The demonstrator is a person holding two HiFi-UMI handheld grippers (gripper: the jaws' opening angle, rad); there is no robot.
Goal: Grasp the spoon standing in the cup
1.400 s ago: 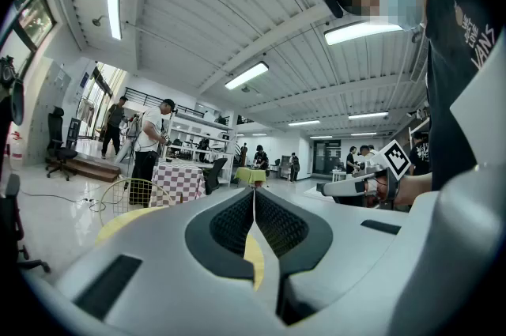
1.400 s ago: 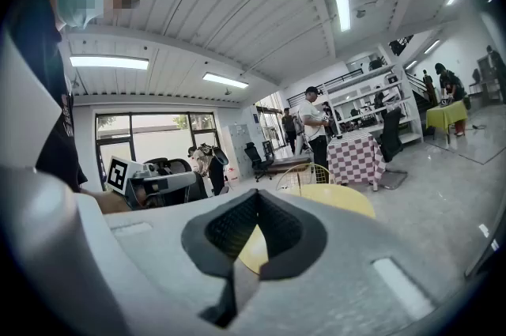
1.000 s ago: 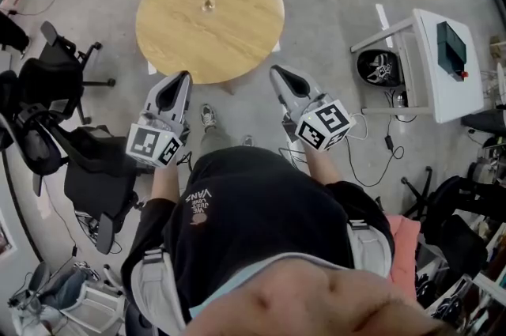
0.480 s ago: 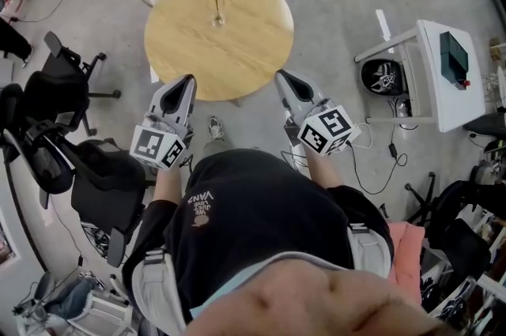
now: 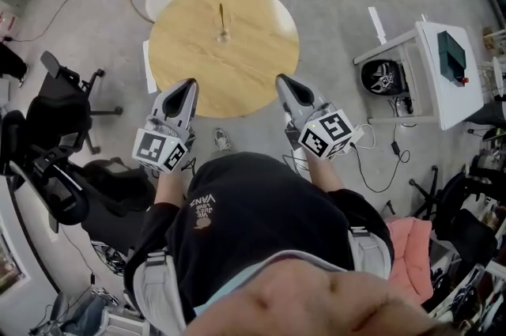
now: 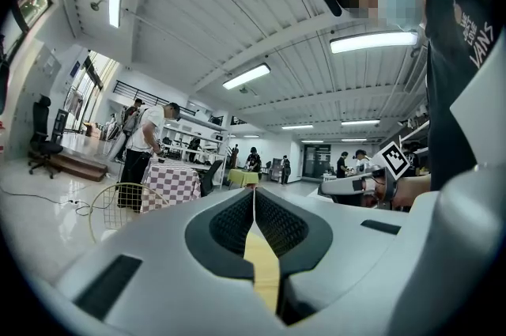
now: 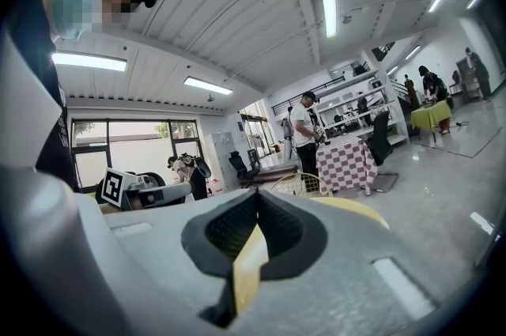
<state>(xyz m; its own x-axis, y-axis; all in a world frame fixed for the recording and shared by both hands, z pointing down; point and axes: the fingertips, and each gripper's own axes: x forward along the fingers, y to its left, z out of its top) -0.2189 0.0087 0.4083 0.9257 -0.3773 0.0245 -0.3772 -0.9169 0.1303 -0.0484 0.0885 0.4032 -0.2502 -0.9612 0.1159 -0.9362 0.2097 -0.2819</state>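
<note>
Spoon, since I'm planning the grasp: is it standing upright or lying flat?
Upright: the spoon stands in the cup on the round table, its handle rising above the cup.

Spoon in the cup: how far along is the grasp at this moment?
Done: nothing yet. The spoon stands untouched in the cup on the far half of the round table.
In hand: the left claw and right claw hover at the table's near edge, both shut and empty.
Left: reach across, open a claw, and close it on the spoon.
</note>
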